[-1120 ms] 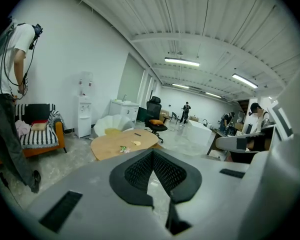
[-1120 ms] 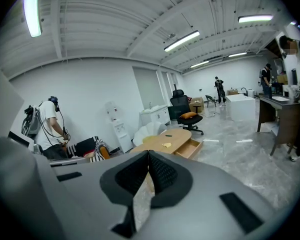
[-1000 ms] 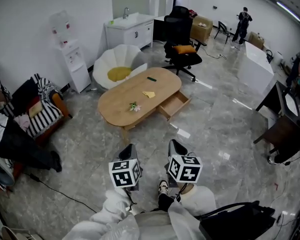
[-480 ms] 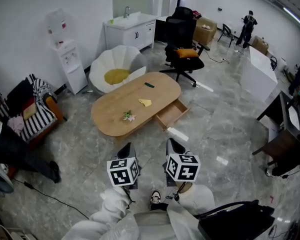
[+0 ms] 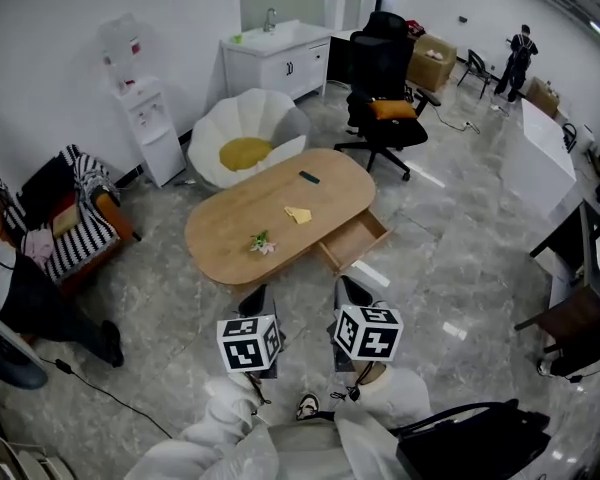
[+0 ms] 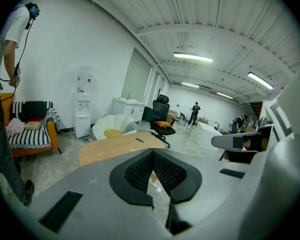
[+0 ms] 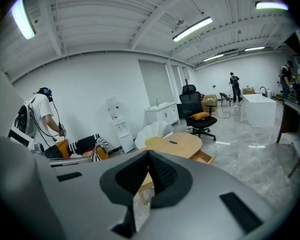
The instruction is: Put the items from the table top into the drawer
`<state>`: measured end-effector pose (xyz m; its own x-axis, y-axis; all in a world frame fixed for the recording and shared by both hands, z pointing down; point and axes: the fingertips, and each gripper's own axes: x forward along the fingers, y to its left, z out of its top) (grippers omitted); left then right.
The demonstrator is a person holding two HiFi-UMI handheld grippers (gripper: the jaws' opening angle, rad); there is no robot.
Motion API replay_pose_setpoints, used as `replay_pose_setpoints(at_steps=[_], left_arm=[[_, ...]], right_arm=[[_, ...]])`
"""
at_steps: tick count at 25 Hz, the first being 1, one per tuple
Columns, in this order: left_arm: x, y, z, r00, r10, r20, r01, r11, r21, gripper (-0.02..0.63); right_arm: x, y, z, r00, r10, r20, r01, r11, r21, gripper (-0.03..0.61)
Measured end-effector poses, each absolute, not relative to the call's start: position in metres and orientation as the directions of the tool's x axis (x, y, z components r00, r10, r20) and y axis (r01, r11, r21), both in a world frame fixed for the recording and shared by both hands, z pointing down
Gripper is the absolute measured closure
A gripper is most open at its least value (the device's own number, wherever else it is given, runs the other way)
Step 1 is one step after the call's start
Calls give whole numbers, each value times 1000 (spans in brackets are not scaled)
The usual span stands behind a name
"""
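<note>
The person is holding both tools out in front, well short of the oval wooden bench (image 5: 230, 223). The left gripper (image 5: 252, 303) is showing its jaws together with nothing between them, and the right gripper (image 5: 350, 296) is doing the same, its ribbed pads meeting at the tip.

All the things to be stowed are lying on the bench top. A small flower sprig (image 5: 262, 243) is sitting nearest the front edge. A flat yellow piece (image 5: 298, 214) is resting mid-top, and a dark, remote-like bar (image 5: 308, 177) is lying towards the far end. The drawer (image 5: 355, 240) is standing pulled out on the right side of the bench, and it appears to be empty.

Nothing is yet being picked up, so the likely trouble lies ahead:
- **Closed jaws:** They will need parting before any grasp, or they will only be shoving things along the top.
- **Yellow piece:** It looks thin enough to slide away from a pinch.
- **Sprig:** It could crush or shed under a hard squeeze.
- **Open drawer:** It is jutting into the floor space, so a leg or tool could be knocking it shut.
</note>
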<state>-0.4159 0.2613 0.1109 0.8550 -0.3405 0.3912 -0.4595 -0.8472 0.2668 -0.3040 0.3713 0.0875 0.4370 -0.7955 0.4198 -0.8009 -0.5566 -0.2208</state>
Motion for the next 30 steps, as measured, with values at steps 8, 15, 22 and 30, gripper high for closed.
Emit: replay_pose_setpoints(at_steps=[8, 15, 22, 30], left_arm=[[-378, 247, 116, 838, -366, 406, -491, -830, 265, 620], [-356, 253, 121, 825, -363, 432, -490, -840, 231, 620], [-333, 248, 122, 832, -344, 436, -468, -857, 216, 620], [-288, 215, 123, 844, -334, 420, -447, -871, 206, 620]], right_arm=[[-259, 358, 92, 410, -811, 418, -815, -531, -232, 517], [-238, 365, 104, 404, -806, 433, -799, -542, -262, 517], [-217, 367, 109, 421, -790, 447, -782, -565, -262, 517], [-181, 334, 114, 424, -784, 454, -785, -568, -247, 517]])
